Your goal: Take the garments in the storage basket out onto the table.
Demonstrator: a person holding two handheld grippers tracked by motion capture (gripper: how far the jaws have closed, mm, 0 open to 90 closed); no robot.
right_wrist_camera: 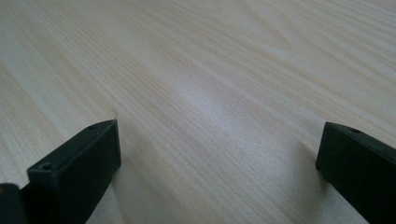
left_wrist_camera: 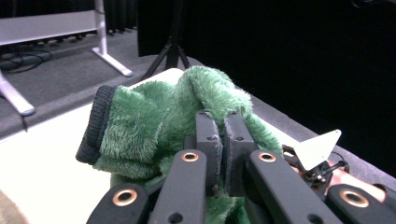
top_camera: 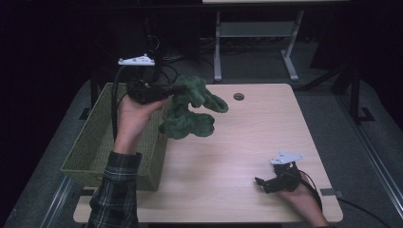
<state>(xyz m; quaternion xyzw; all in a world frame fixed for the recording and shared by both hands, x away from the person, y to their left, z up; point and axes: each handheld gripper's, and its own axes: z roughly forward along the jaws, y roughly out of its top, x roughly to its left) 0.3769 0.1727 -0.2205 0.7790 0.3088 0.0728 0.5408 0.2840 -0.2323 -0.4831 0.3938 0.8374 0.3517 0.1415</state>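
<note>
Your left tool is clamped on the green plush garment, held in the air beside the wicker basket. Your right tool rests wide open, holding nothing, on the tabletop.

Bare table mid-span, woven basket walling left edge, green plush hanging beside it
</note>
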